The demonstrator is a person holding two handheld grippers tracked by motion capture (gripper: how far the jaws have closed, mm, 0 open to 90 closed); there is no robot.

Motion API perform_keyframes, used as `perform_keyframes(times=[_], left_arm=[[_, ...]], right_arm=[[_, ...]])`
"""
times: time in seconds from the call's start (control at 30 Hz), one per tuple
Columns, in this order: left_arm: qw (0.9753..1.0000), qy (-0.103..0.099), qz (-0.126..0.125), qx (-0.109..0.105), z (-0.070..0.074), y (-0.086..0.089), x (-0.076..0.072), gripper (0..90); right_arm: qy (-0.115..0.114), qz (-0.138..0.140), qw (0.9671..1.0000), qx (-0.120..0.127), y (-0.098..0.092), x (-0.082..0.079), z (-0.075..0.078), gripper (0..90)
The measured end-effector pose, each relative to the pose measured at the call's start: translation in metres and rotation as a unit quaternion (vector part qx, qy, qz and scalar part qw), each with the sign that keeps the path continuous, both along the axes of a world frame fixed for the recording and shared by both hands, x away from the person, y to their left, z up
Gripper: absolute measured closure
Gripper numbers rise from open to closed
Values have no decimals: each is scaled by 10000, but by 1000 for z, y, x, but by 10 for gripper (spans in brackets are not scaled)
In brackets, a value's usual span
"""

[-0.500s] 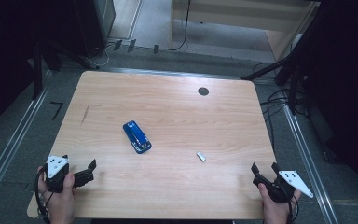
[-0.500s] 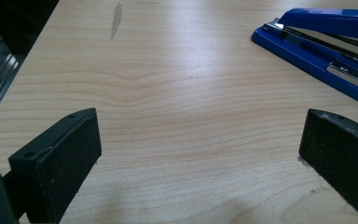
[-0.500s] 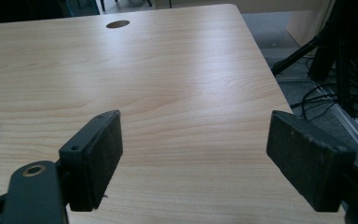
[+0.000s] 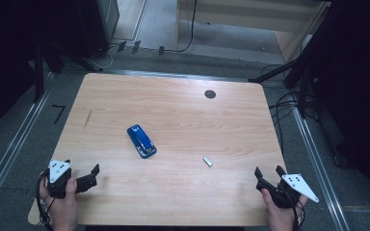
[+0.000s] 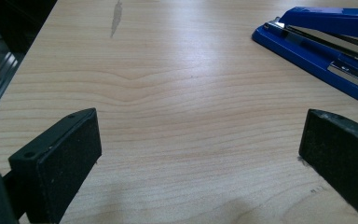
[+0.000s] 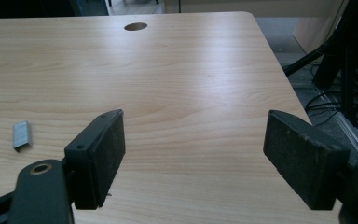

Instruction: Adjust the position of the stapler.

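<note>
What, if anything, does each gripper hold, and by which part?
Nothing is held. The left gripper and right gripper are both open over bare table, apart from the blue stapler and the staple strip.

A light wooden table (image 4: 183, 110) bears a blue stapler (image 4: 141, 141) near its middle, a small strip of staples (image 4: 207, 161) right of it, nearer.

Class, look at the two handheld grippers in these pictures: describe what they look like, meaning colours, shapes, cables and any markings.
Each gripper, left gripper and right gripper, is black with two flat rectangular jaws faced with dark, rough pads. Small round screw holes dot the jaw backs. A pale grey three-cornered plate with dark dots sits on top of each. A black cable loops from the left one.
</note>
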State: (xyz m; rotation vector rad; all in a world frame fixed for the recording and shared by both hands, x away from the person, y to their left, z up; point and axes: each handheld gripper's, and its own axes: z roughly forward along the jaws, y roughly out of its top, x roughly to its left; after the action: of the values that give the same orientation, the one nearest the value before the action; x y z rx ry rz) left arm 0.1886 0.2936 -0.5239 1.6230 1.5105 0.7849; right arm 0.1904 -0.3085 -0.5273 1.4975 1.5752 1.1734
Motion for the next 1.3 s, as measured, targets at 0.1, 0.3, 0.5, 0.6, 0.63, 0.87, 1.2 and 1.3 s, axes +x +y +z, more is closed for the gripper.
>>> perform_keyframes(times=[0.1, 0.3, 0.5, 0.6, 0.63, 0.87, 1.2, 1.3], left_arm=[[10000, -13, -39, -6, 0, 0, 0, 0], [10000, -19, -58, 13, 0, -1, 0, 0], [10000, -2, -88, 47, 0, -2, 0, 0], [10000, -4, -75, 27, 0, -1, 0, 0], [10000, -3, -75, 29, 0, -1, 0, 0], [9999, -7, -96, 45, 0, -2, 0, 0], [10000, -26, -74, 61, 0, -2, -1, 0], [9999, -26, -83, 57, 0, -2, -1, 0]], right_arm=[[-18, 152, 9999, -40, 11, 3, 8, 216], [2, 438, 9989, -136, 28, 7, 17, 240], [36, 563, 9983, -157, 42, 10, 22, 250], [30, 629, 9979, -152, 48, 13, 25, 255], [30, 687, 9975, -156, 52, 15, 27, 258], [10, 852, 9961, -242, 66, 23, 33, 271], [32, 1206, 9922, -326, 92, 35, 37, 291], [74, 1299, 9909, -359, 101, 39, 38, 291]])
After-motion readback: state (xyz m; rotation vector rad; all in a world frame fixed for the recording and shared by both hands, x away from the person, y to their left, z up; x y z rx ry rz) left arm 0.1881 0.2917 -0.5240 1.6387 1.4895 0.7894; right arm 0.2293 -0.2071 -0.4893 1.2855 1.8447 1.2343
